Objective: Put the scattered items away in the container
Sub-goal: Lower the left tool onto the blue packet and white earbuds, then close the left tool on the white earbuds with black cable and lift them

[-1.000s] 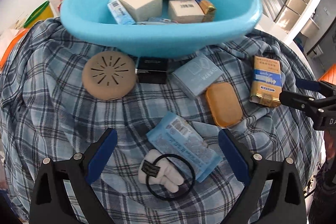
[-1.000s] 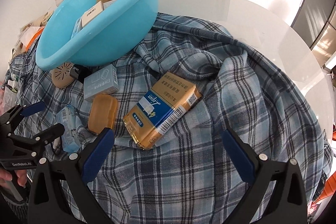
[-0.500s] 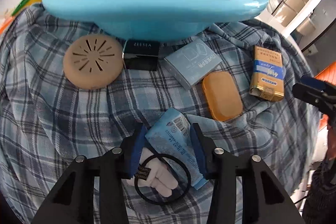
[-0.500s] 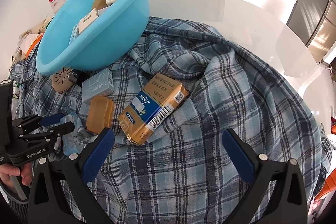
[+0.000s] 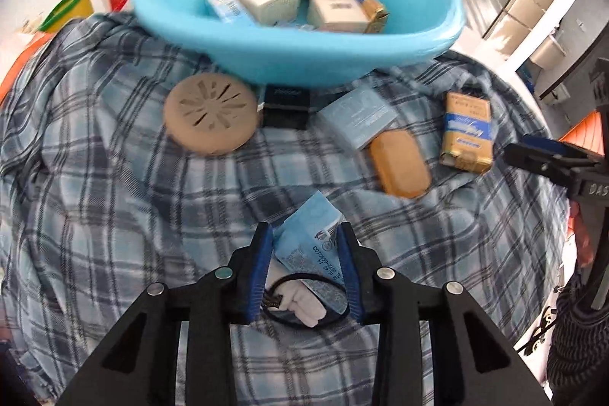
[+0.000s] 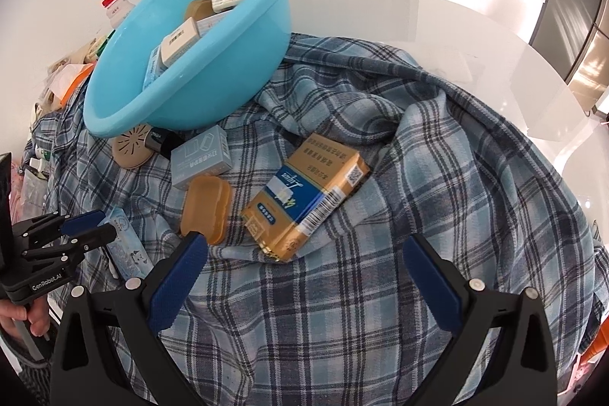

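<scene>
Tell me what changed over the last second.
The left hand-held gripper went from wide open to closing its jaws on the light blue packet, tilting it up off the plaid cloth. The right hand-held gripper stayed open, and the gold box stayed put.

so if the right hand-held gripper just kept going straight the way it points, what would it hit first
Probably the plaid cloth between its open fingers. The right hand-held gripper points just short of the gold and blue pack, though depth is unclear.
</scene>
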Motion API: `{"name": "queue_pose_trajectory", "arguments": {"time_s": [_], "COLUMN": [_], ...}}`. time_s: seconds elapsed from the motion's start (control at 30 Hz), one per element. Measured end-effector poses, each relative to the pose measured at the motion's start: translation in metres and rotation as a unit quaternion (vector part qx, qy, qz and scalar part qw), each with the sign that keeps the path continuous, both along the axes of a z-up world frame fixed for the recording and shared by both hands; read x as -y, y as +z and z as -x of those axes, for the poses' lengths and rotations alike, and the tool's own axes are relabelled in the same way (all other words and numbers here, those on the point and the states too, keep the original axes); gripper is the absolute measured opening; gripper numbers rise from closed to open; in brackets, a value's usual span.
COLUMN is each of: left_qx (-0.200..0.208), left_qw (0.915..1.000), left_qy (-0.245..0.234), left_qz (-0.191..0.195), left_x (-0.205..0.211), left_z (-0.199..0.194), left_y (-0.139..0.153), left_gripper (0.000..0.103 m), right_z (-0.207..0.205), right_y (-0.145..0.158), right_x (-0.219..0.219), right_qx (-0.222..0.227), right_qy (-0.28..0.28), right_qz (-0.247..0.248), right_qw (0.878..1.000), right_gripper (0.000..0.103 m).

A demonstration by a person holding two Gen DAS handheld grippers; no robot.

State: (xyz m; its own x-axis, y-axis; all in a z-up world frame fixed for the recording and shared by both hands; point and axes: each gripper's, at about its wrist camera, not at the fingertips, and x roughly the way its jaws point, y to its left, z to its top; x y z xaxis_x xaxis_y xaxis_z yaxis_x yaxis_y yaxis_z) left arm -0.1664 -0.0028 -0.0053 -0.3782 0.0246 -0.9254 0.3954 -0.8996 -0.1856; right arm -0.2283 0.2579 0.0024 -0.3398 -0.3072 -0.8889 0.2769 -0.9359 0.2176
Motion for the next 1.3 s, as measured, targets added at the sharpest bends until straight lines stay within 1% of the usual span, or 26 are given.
{"name": "queue_pose_trajectory", "arguments": {"time_s": [0.03, 0.07, 0.13, 0.17, 0.23, 0.3, 0.4, 0.53, 0.63, 0.67, 0.7, 0.77, 0.83, 1.0, 1.03, 1.07, 1.13, 1.2, 1.27, 1.3], "left_qx": [0.004, 0.008, 0.010, 0.010, 0.011, 0.011, 0.015, 0.019, 0.026, 0.027, 0.027, 0.028, 0.028, 0.022, 0.018, 0.013, 0.001, -0.010, -0.027, -0.033], "left_qw": [1.0000, 0.9999, 0.9998, 0.9996, 0.9996, 0.9998, 0.9993, 0.9988, 0.9982, 0.9980, 0.9979, 0.9981, 0.9984, 0.9987, 0.9988, 0.9988, 0.9992, 0.9993, 0.9989, 0.9987], "left_qy": [0.004, 0.006, 0.016, 0.017, 0.011, -0.001, -0.022, -0.035, -0.040, -0.042, -0.043, -0.041, -0.035, -0.031, -0.030, -0.030, -0.031, -0.033, -0.037, -0.035], "left_qz": [-0.002, -0.001, 0.009, 0.018, 0.023, 0.019, 0.025, 0.030, 0.037, 0.038, 0.040, 0.037, 0.034, 0.034, 0.034, 0.036, 0.026, 0.010, 0.007, 0.017], "left_x": [0.003, 0.004, 0.004, 0.003, -0.003, -0.008, -0.020, -0.027, -0.031, -0.031, -0.033, -0.033, -0.034, -0.035, -0.036, -0.036, -0.032, -0.027, -0.024, -0.023], "left_z": [-0.003, -0.005, -0.008, -0.008, -0.006, -0.005, -0.001, -0.004, -0.009, -0.010, -0.011, -0.012, -0.011, -0.006, -0.007, -0.007, -0.012, -0.017, -0.022, -0.025], "left_y": [-0.003, -0.005, -0.009, -0.011, -0.013, -0.016, -0.019, -0.019, -0.020, -0.021, -0.022, -0.024, -0.028, -0.030, -0.029, -0.026, -0.013, 0.002, 0.017, 0.024], "left_gripper": [0.039, 0.043, 0.069, 0.073, 0.074, 0.074, 0.074, 0.077, 0.079, 0.081, 0.085, 0.085, 0.088, 0.087, 0.072, 0.059, 0.027, 0.004, 0.004, 0.004], "right_z": [0.000, 0.000, 0.000, -0.001, -0.003, -0.005, -0.005, -0.004, -0.003, -0.002, -0.002, -0.001, -0.001, -0.002, -0.002, -0.002, -0.001, 0.000, 0.002, 0.002], "right_y": [0.000, 0.001, 0.001, 0.002, 0.003, 0.004, 0.004, 0.003, 0.002, 0.001, 0.001, -0.001, -0.003, -0.004, -0.004, -0.003, -0.002, -0.001, 0.000, 0.001], "right_x": [0.002, 0.004, 0.007, 0.009, 0.010, 0.008, 0.001, -0.007, -0.008, -0.008, -0.008, -0.007, -0.007, -0.011, -0.012, -0.014, -0.019, -0.022, -0.024, -0.024], "right_qx": [0.000, 0.000, 0.000, 0.000, -0.002, -0.003, -0.003, 0.001, 0.001, 0.001, 0.002, 0.004, 0.005, 0.006, 0.005, 0.005, 0.005, 0.006, 0.005, 0.005], "right_qy": [0.001, 0.002, 0.006, 0.009, 0.014, 0.014, 0.004, -0.007, -0.007, -0.007, -0.006, -0.005, -0.005, -0.003, -0.005, -0.008, -0.015, -0.022, -0.024, -0.024], "right_qz": [0.003, 0.006, 0.009, 0.008, 0.006, 0.002, 0.005, 0.010, 0.012, 0.013, 0.015, 0.017, 0.017, 0.013, 0.014, 0.015, 0.018, 0.022, 0.029, 0.032], "right_qw": [1.000, 1.000, 1.000, 1.000, 1.000, 1.000, 1.000, 1.000, 1.000, 1.000, 1.000, 1.000, 1.000, 1.000, 1.000, 1.000, 1.000, 1.000, 0.999, 0.999], "right_gripper": [0.102, 0.102, 0.102, 0.102, 0.102, 0.102, 0.102, 0.102, 0.102, 0.102, 0.102, 0.102, 0.102, 0.102, 0.102, 0.102, 0.102, 0.102, 0.102, 0.102]}}
